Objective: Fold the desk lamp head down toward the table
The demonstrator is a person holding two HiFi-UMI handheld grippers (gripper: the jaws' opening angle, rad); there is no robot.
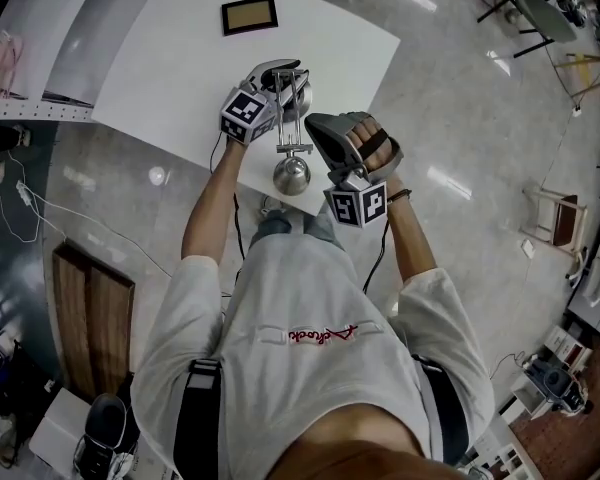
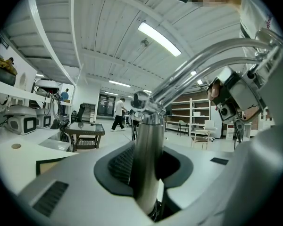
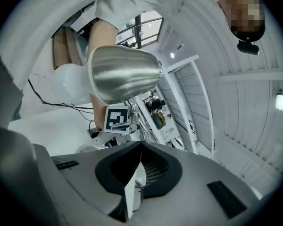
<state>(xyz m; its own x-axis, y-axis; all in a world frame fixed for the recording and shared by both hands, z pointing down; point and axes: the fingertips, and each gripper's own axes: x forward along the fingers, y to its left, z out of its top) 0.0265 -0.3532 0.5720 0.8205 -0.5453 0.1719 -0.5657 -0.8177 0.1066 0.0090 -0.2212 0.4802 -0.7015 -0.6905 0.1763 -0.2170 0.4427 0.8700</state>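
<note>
Left gripper (image 2: 146, 171) has its jaws clamped around the lamp's upright chrome post (image 2: 145, 140). Right gripper (image 3: 137, 175) is pressed together on nothing, hanging close to the shiny lamp head (image 3: 122, 74). The lamp itself sits at the near edge of the white table (image 1: 160, 78).

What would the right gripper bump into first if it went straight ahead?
Probably the black-and-white marker cube on the left gripper, which grips the upright silver lamp post. The shiny silver cone-shaped lamp head sits just above that line; depth is unclear.
</note>
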